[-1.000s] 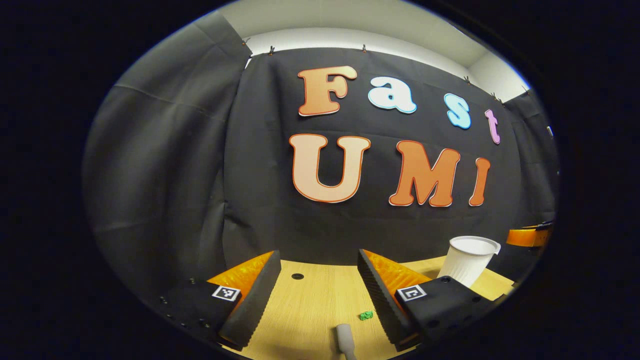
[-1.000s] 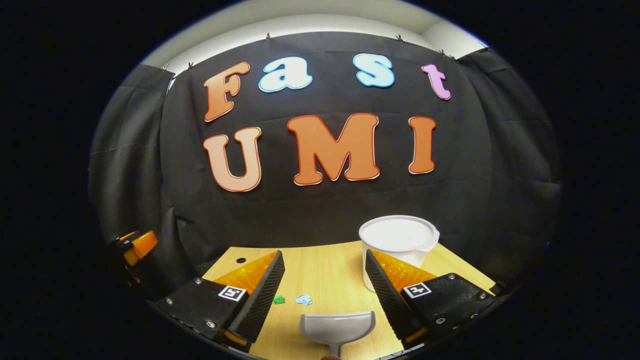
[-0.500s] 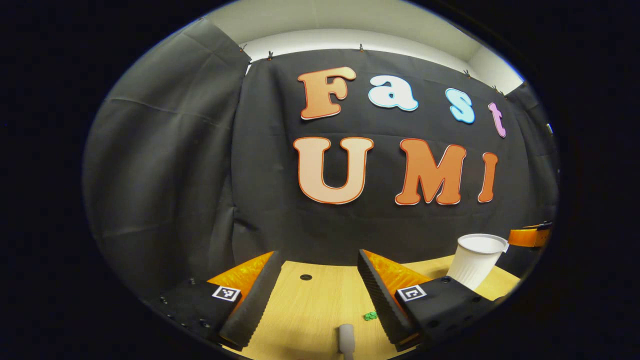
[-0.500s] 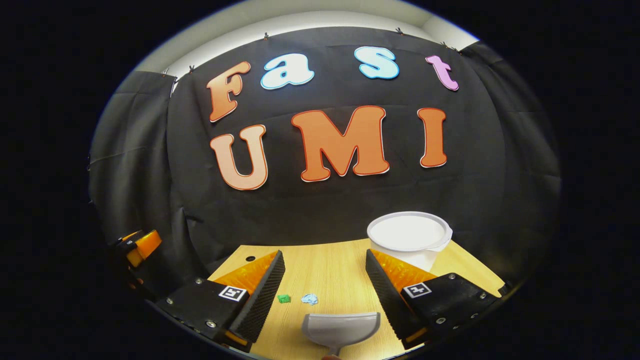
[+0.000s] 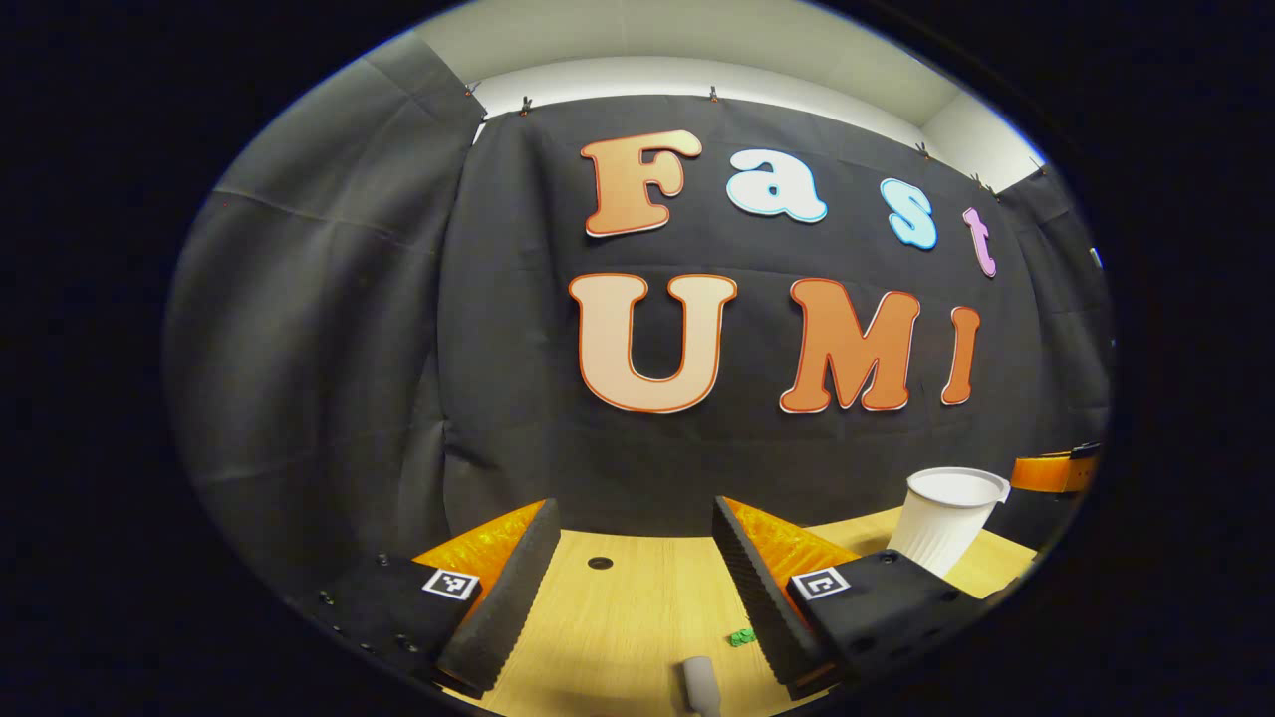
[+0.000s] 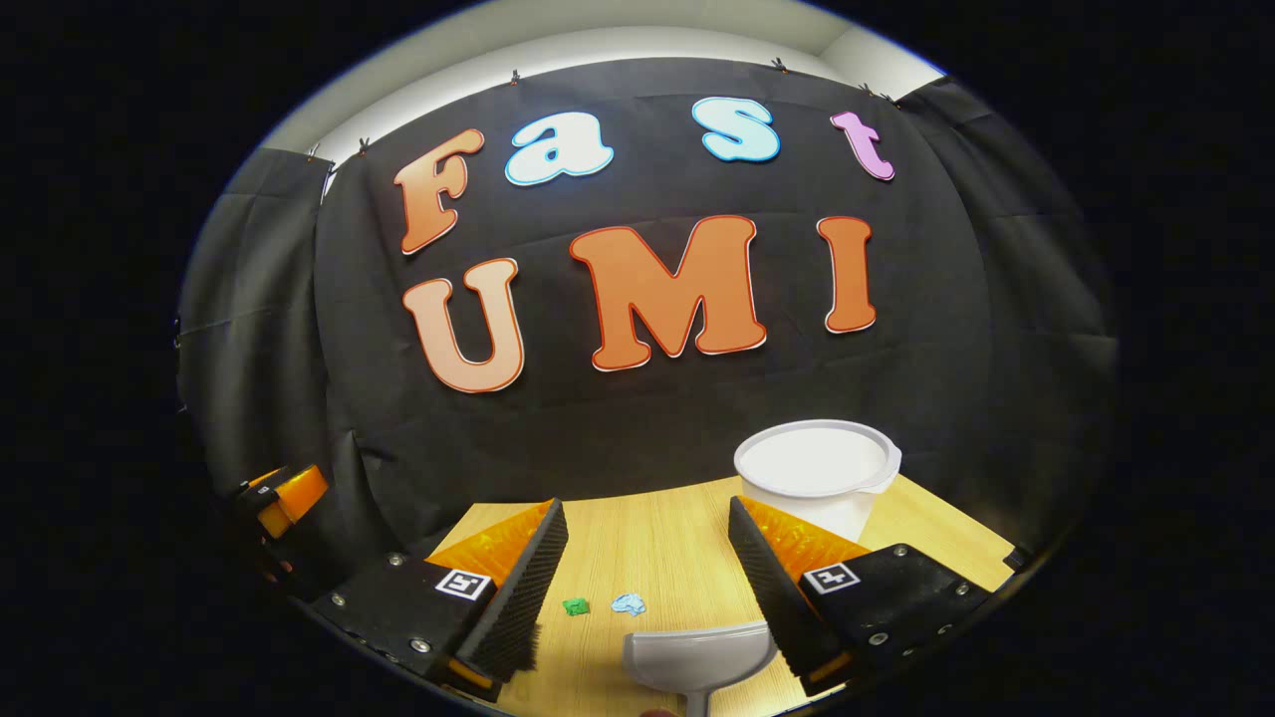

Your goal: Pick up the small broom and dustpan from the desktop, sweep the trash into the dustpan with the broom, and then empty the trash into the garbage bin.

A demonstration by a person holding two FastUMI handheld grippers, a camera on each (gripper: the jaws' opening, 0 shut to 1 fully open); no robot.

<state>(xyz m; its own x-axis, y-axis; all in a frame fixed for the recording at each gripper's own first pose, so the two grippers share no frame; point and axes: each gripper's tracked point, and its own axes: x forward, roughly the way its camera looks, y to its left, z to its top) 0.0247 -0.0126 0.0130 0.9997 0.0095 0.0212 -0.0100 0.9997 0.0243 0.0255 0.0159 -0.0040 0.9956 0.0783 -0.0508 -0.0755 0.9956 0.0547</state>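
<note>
Hovering low over the wooden desktop (image 5: 637,597), the left gripper (image 5: 630,588) is holding its fingers wide apart with nothing between them. Just ahead of the gap, nearer the right-hand finger, the rounded grey end of the broom handle (image 5: 700,682) is lying on the wood, touching neither finger. A green scrap (image 5: 739,636) is sitting just beside that same right-hand finger, a little beyond the handle tip. Past the right-hand finger a white ribbed garbage bin (image 5: 941,518) is standing upright near the back of the desk, and the other gripper (image 5: 1054,470) is showing beyond it.

Over on the other side, the right gripper (image 6: 647,588) is also keeping its fingers spread and gripping nothing. The grey dustpan (image 6: 697,657) is lying on the desktop (image 6: 647,538) in front of the gap, its right-hand edge reaching up to the right-hand finger; contact is too close to call. A green scrap (image 6: 576,605) and a pale blue scrap (image 6: 629,602) are lying side by side just beyond the pan, closer to the left-hand finger. The garbage bin (image 6: 817,478) is standing behind the right-hand finger, partly hidden by it
</note>
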